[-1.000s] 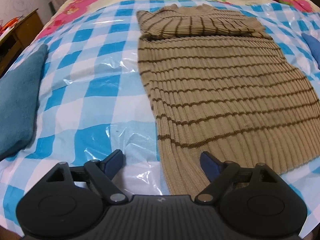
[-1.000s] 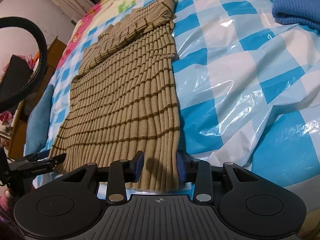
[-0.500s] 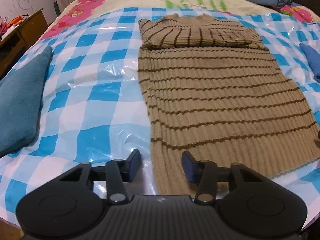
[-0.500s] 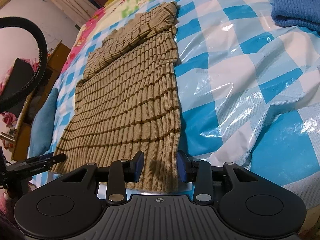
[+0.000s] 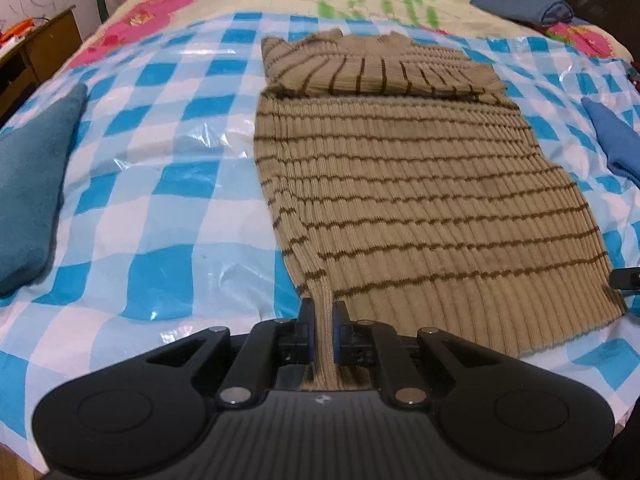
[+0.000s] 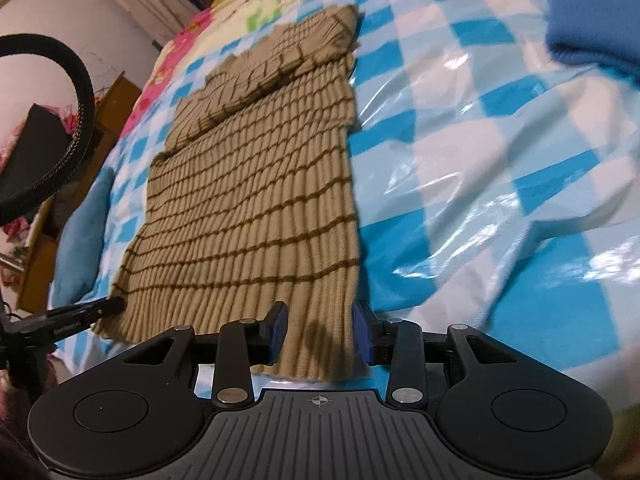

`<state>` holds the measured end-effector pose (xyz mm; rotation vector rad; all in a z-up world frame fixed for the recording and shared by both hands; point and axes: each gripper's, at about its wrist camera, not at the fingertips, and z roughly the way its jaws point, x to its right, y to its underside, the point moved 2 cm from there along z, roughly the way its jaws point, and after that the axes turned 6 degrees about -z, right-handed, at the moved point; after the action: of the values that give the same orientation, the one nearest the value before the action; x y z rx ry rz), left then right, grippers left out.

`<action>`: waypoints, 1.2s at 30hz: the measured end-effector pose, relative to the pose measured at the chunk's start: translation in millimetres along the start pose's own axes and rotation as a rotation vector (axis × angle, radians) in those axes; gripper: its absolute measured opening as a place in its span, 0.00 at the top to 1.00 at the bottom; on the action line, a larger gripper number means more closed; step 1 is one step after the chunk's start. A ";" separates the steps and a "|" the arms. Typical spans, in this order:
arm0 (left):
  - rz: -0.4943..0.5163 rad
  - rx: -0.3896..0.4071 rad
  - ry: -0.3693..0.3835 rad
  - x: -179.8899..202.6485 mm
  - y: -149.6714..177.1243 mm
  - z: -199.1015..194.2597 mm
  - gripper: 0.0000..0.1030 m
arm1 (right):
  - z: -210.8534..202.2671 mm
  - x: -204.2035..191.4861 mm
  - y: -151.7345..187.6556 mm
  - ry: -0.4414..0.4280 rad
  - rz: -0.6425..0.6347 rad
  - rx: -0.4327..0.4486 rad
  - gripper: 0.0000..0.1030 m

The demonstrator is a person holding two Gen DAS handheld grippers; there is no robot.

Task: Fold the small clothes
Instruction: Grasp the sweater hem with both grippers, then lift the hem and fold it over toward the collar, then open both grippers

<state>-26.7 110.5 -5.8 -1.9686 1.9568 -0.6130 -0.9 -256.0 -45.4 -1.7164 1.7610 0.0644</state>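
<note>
The left claw [image 5: 320, 330] has just been closing: a second ago its jaws stood wide on both sides of the near left corner of the sweater [image 5: 400, 184], and now they are clenched on that corner, with a narrow bunch of the ribbed hem pinched between the blue pads [image 5: 307, 330]. The knit beside the pinch is drawn into a small ridge that runs up from the claw. The right claw [image 6: 320, 334] has not changed: its jaws stand apart on both sides of the near right corner of the sweater, and the hem lies between them, but the pads do not seem to press it. I judge it as released, not yet grasping.

The sweater lies flat on the bed [image 5: 168, 184], on the blue and white checked plastic cover. Its sleeves are already folded across the chest at the far end, and its hem is the end nearest to both claws. To the left of the sweater lies a teal cloth [image 5: 28, 184], and to the right a blue cloth [image 6: 592, 12], both apart from it.

For the task this means that one corner of the hem is now secured. I think the right claw must close on its corner next, and then both can lift the hem and carry it toward the collar. If only the left side goes up, the fold would probably come out crooked.
</note>
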 end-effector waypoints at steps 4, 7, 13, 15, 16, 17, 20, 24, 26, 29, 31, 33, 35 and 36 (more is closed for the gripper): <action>-0.035 -0.028 0.021 -6.8 0.3 6.7 0.83 | 4.2 4.2 -0.5 -0.025 0.035 -0.001 0.67; -0.038 -0.033 0.031 -6.9 -1.1 6.4 0.86 | 3.0 9.7 1.0 -0.059 0.087 0.002 0.86; -0.163 0.001 0.137 -21.1 -6.0 -7.5 0.88 | -14.3 14.4 3.5 -0.268 0.237 0.105 0.94; -0.219 0.027 0.201 -24.7 -12.3 -14.4 0.88 | -24.2 11.7 0.0 -0.354 0.284 0.168 0.94; -0.249 0.045 0.243 -25.5 -17.4 -18.6 0.89 | -28.2 9.5 -2.7 -0.395 0.302 0.198 0.94; -0.273 0.064 0.276 -25.6 -23.0 -22.0 0.89 | -31.9 6.5 -6.9 -0.439 0.316 0.228 0.94; -0.344 0.126 0.381 -26.9 -44.7 -31.8 0.89 | -40.8 -4.5 -28.3 -0.556 0.344 0.318 0.94; -0.403 0.238 0.460 -36.4 -83.6 -43.9 0.89 | -55.2 -14.1 -67.5 -0.621 0.341 0.442 0.94; -0.432 0.291 0.495 -43.5 -106.8 -44.3 0.89 | -57.9 -15.9 -89.9 -0.653 0.357 0.511 0.94; -0.459 0.351 0.512 -55.1 -141.5 -32.9 0.89 | -51.7 -8.0 -126.2 -0.679 0.391 0.583 0.94; -0.483 0.368 0.498 -61.6 -163.5 -17.0 0.89 | -41.0 -4.6 -148.4 -0.630 0.389 0.598 0.94; -0.494 0.356 0.493 -64.8 -183.5 -0.6 0.89 | -22.6 -2.8 -168.6 -0.610 0.407 0.568 0.94; -0.476 0.352 0.472 -65.2 -204.7 17.8 0.89 | -11.4 -1.9 -188.7 -0.560 0.387 0.559 0.94; -0.476 0.352 0.465 -66.1 -210.8 25.7 0.89 | -5.6 -0.1 -197.5 -0.547 0.383 0.562 0.94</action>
<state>170.3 180.2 70.3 -2.1929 1.4332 -1.5372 175.2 -285.0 39.2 -0.8462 1.4765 0.1695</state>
